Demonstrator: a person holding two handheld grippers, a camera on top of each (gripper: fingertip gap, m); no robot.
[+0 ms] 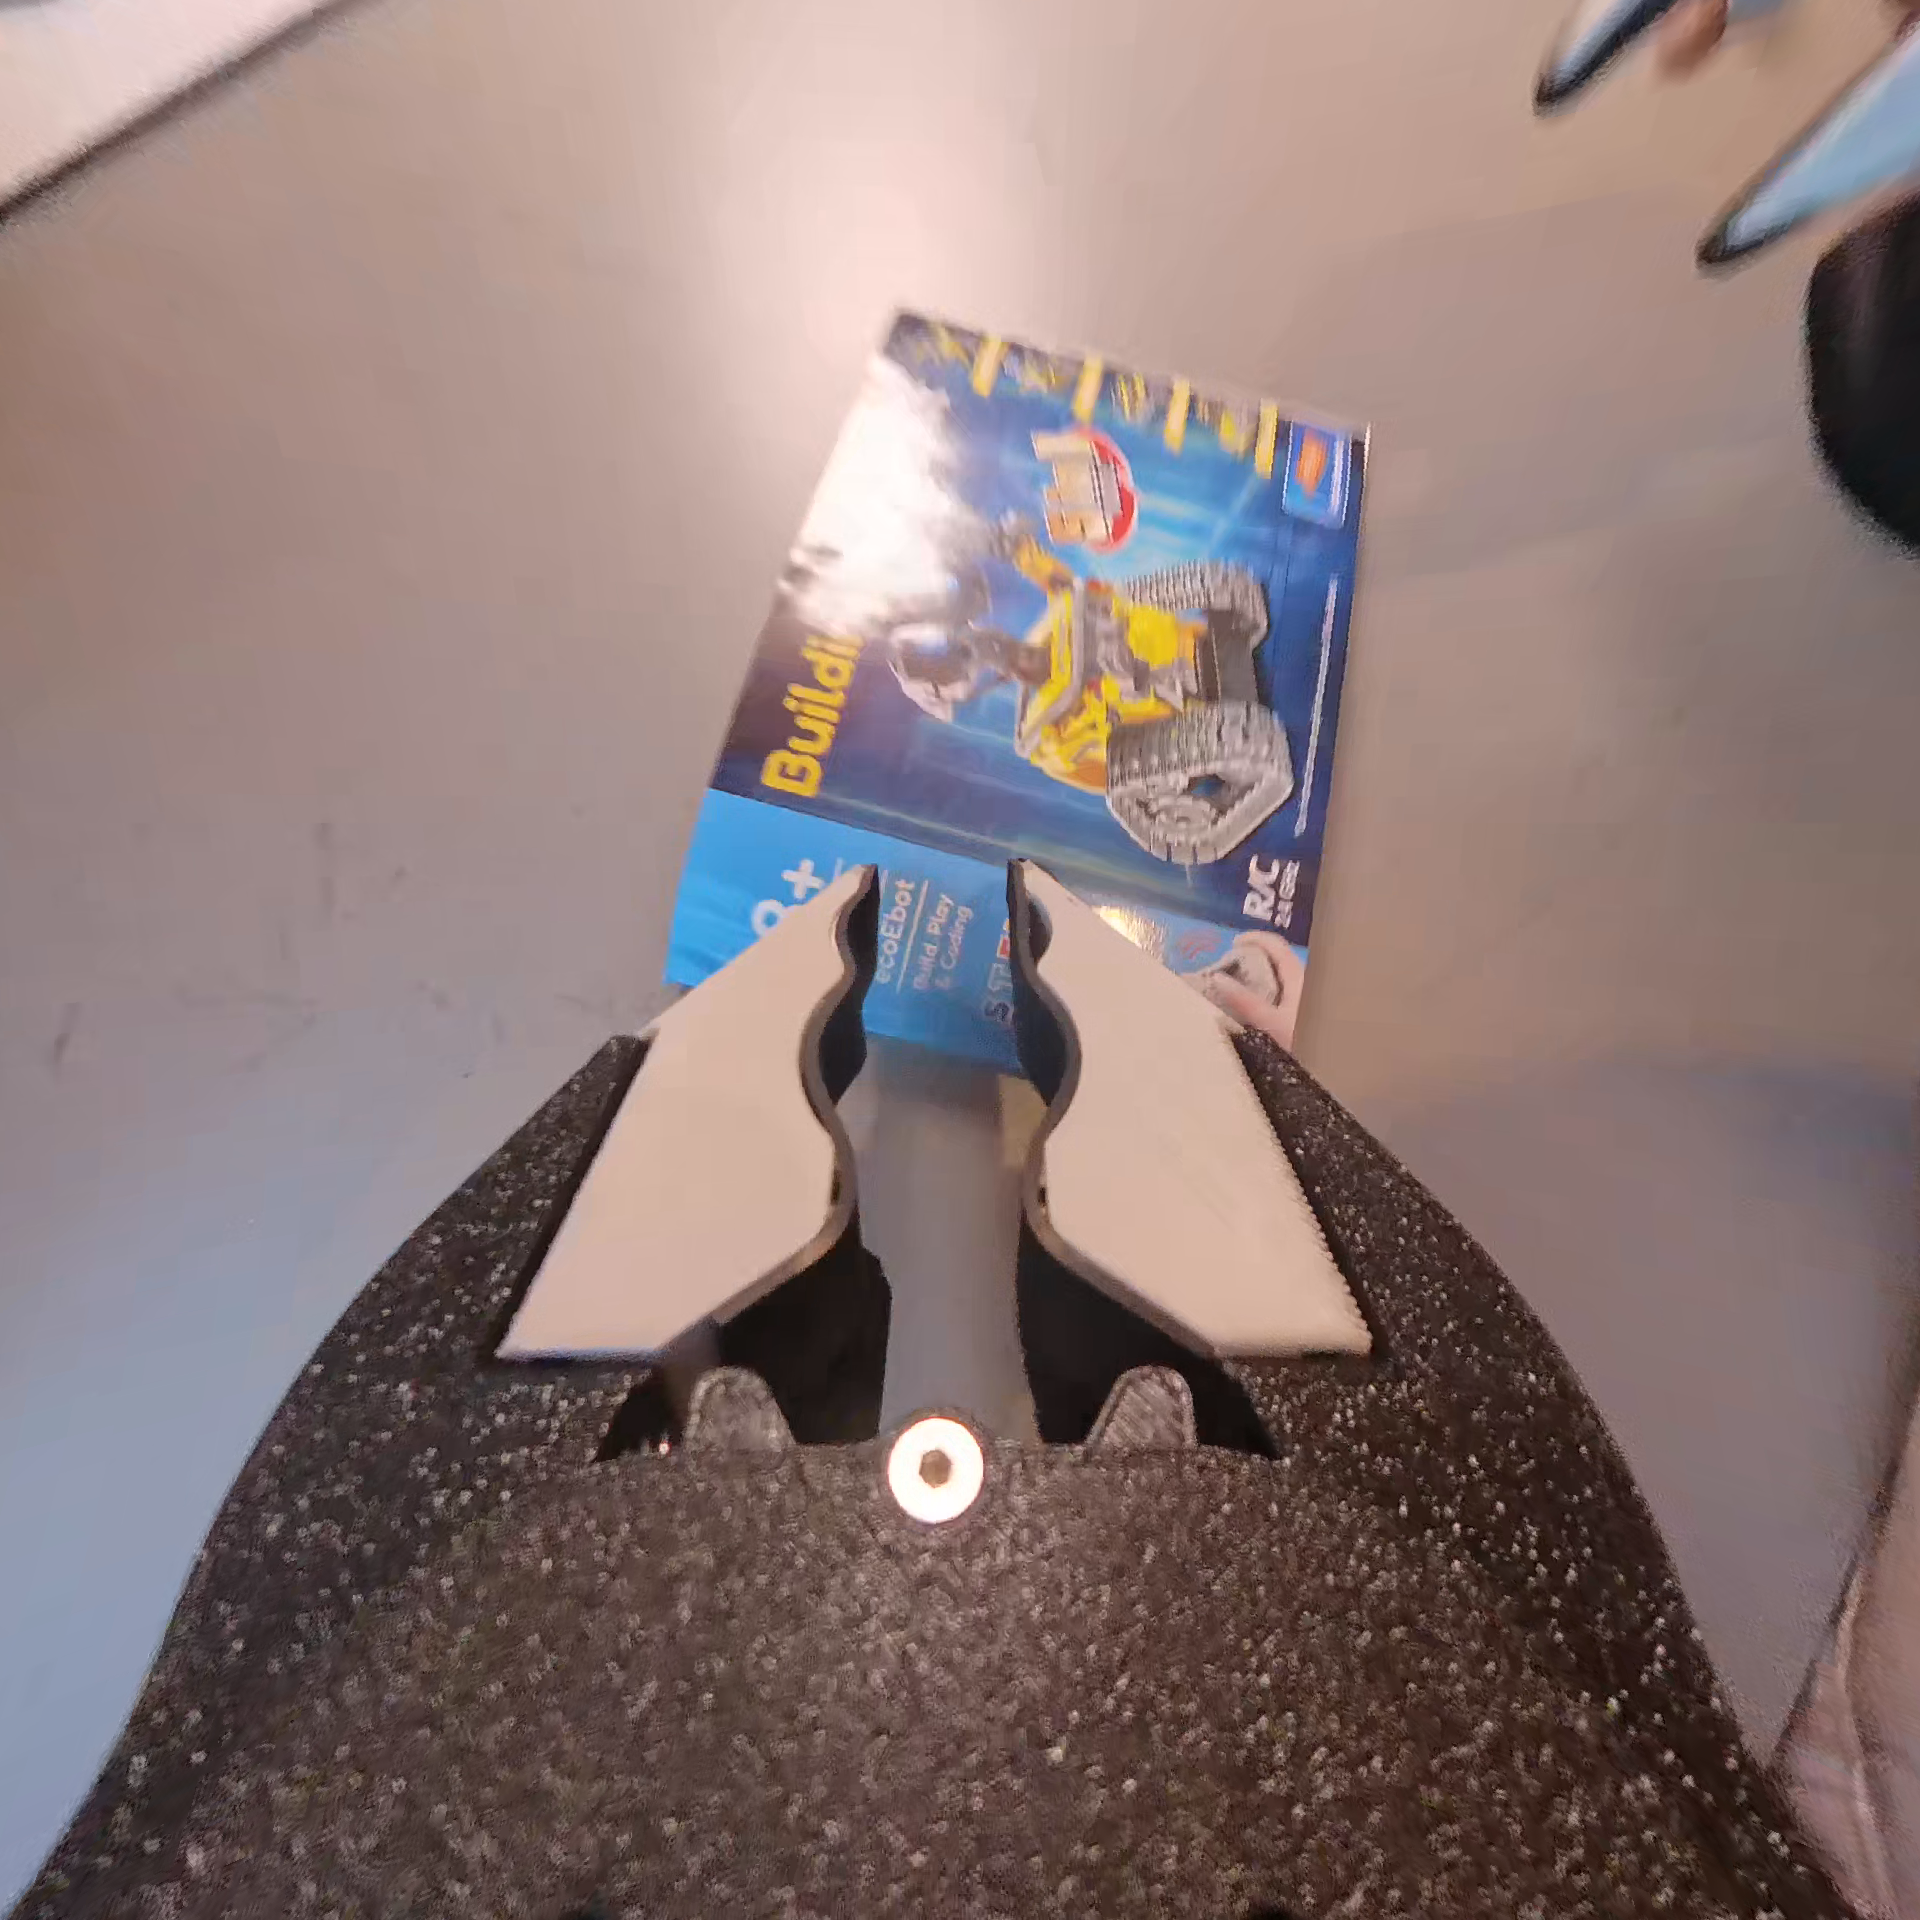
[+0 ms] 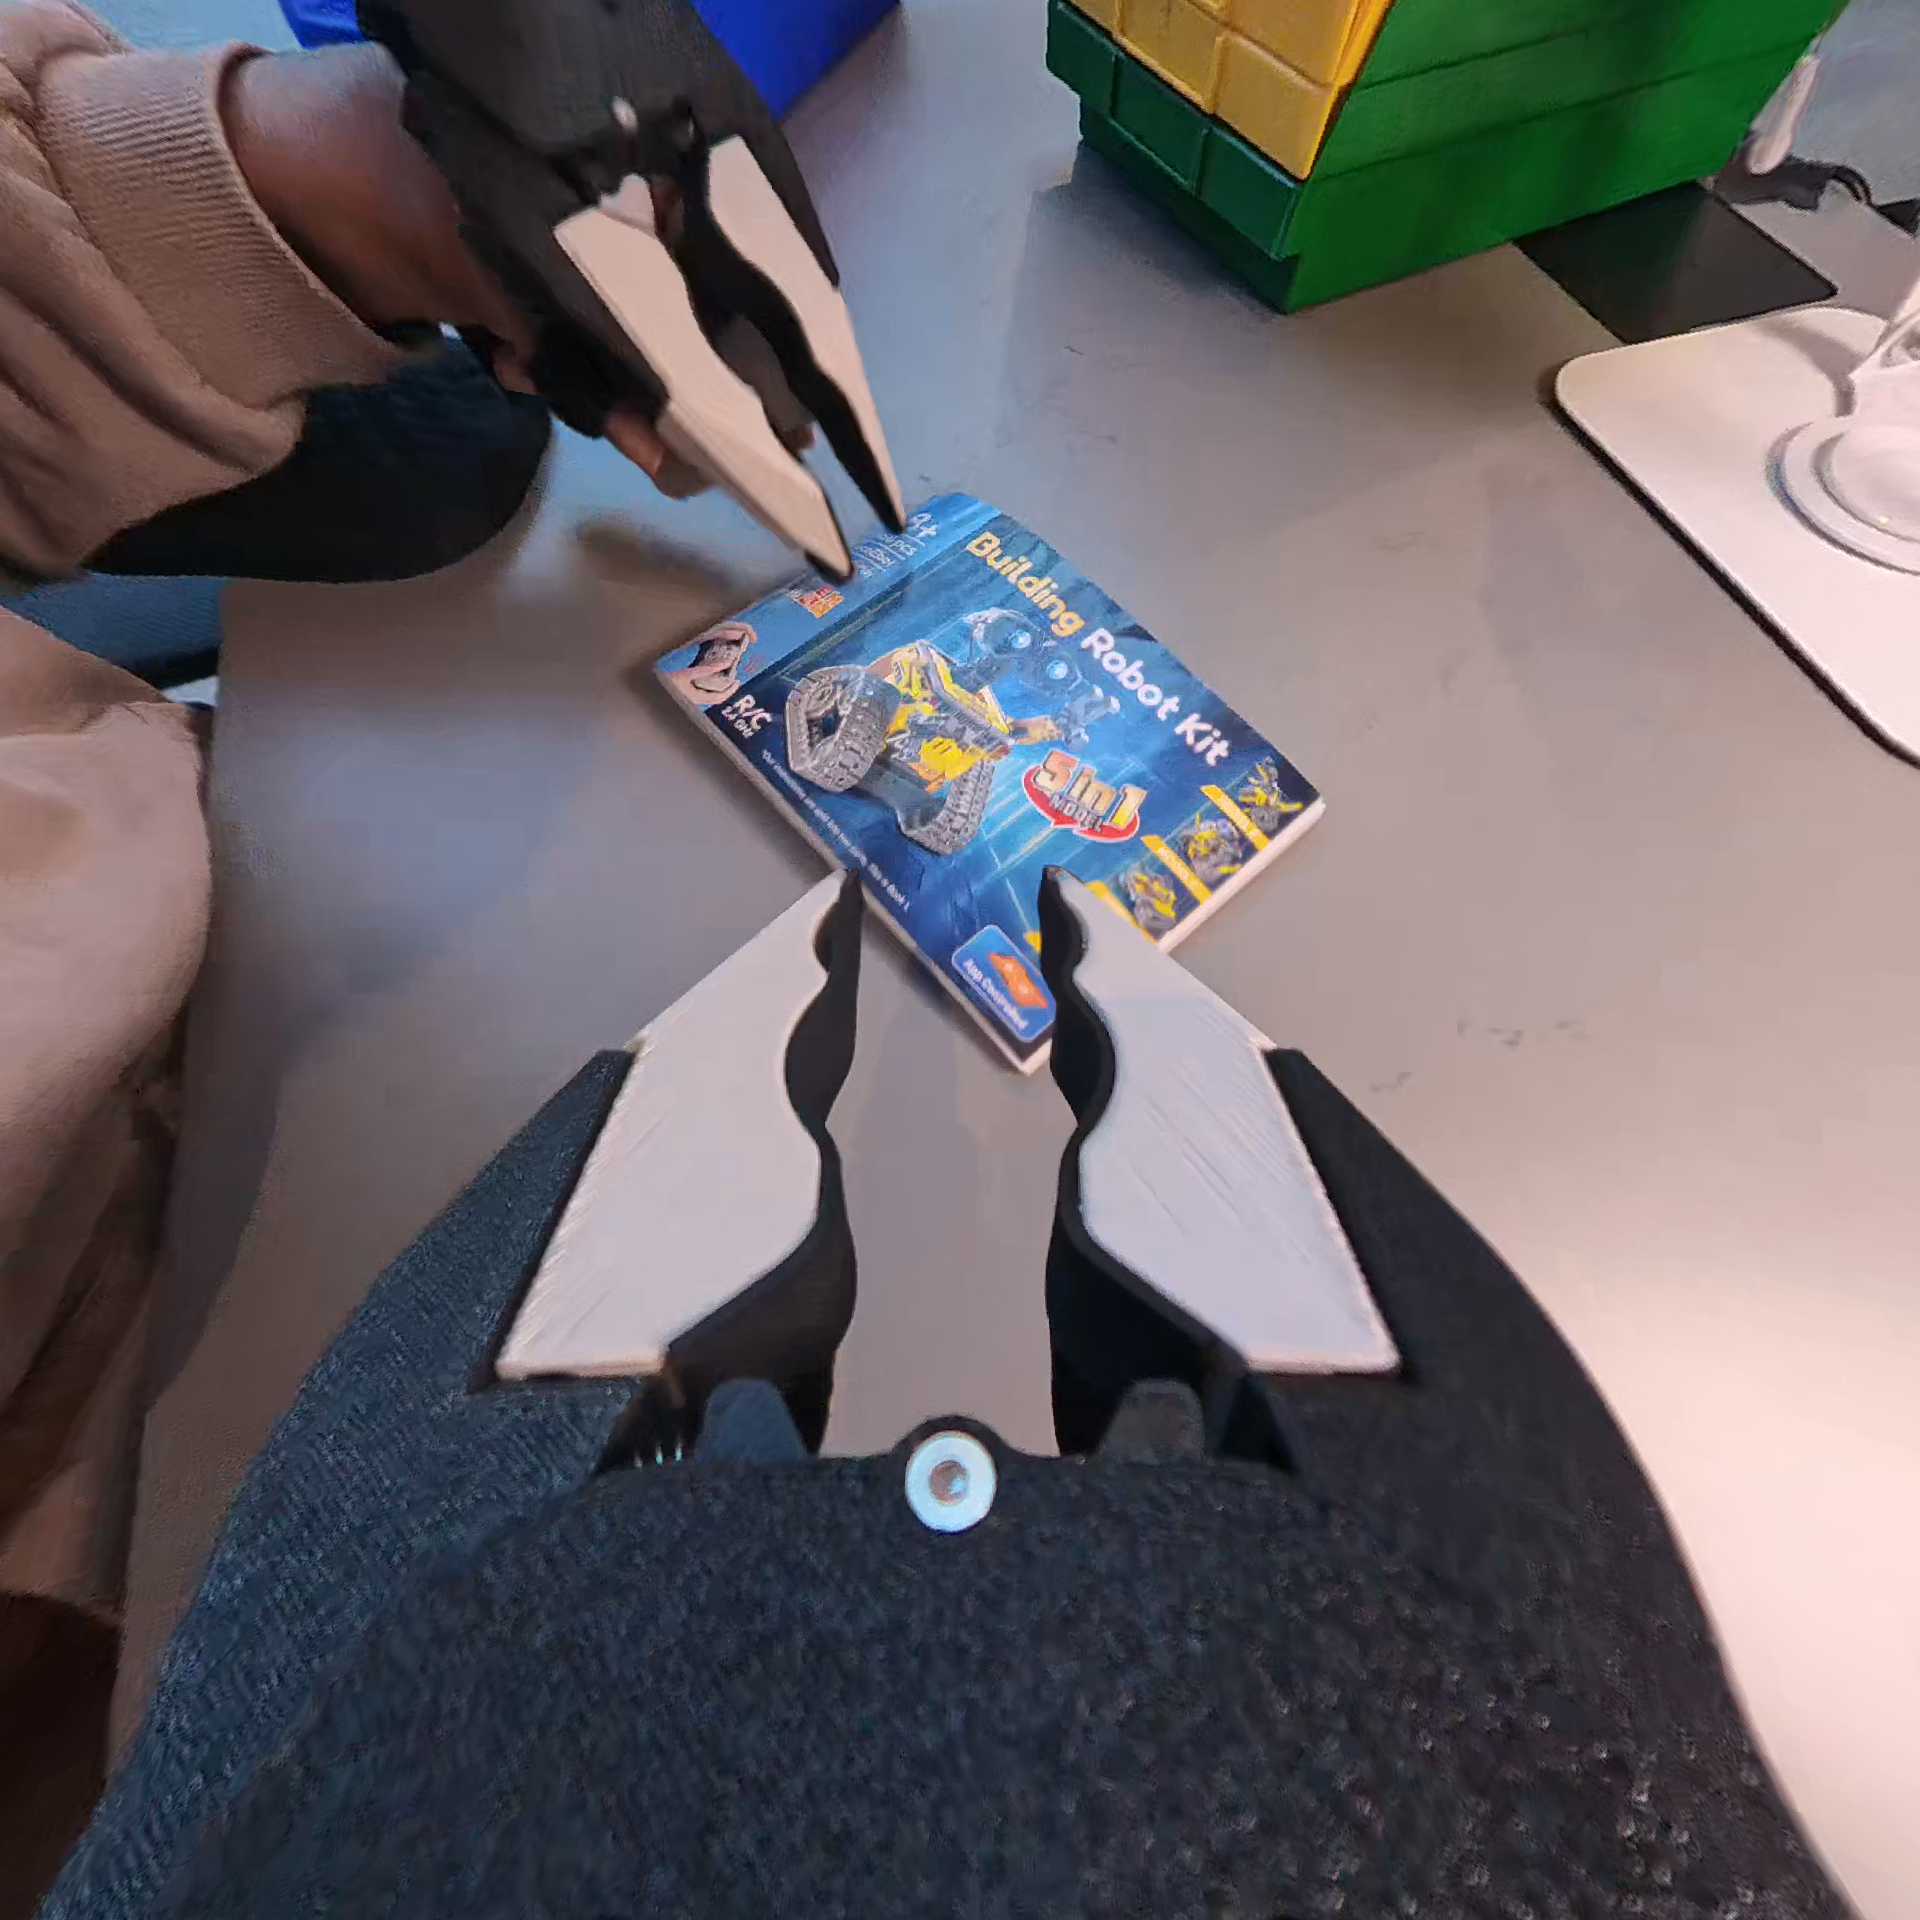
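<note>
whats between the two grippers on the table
A blue booklet lies flat between the left gripper and right gripper; the right wrist view shows it.

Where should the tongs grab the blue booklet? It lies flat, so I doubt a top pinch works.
Judging by its pose, take the blue booklet by the corner nearest the right tongs, coming in low from that side: it lies flat on the grey table, so only edges offer purchase.

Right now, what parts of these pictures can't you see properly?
- Booklet: near edge hidden by the left gripper fingers in the left wrist view.
- Right gripper: blurred and cut by the top corner, same view.
- Green and yellow block box: cut by the top edge, right wrist view.
- Clear glass thing: cut by the right edge.
</note>
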